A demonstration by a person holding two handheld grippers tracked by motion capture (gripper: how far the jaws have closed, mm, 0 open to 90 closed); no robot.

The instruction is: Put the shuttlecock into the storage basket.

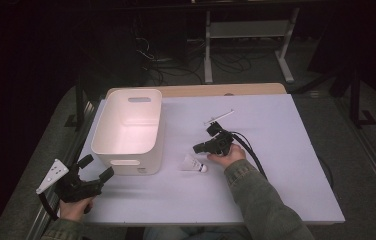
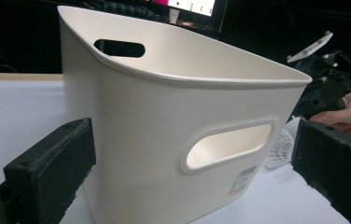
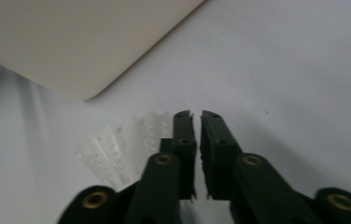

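**Asker:** On the table, where does the shuttlecock lie relative to the jaws?

**Describer:** It lies on its side just in front of the white bin, close below and beside the right gripper. In the right gripper view its feathered skirt fans out to the left of the jaws, not between them.

**Asker:** Which way does it point?

**Describer:** Its long axis runs roughly across the table, cork tip toward the right hand, skirt toward the bin.

**Asker:** And the jaws?

**Describer:** The right jaws stand almost together, a thin slit, holding nothing. The left gripper rests near the table's left front corner with jaws wide, facing the bin's handle side. The right hand is much nearer.
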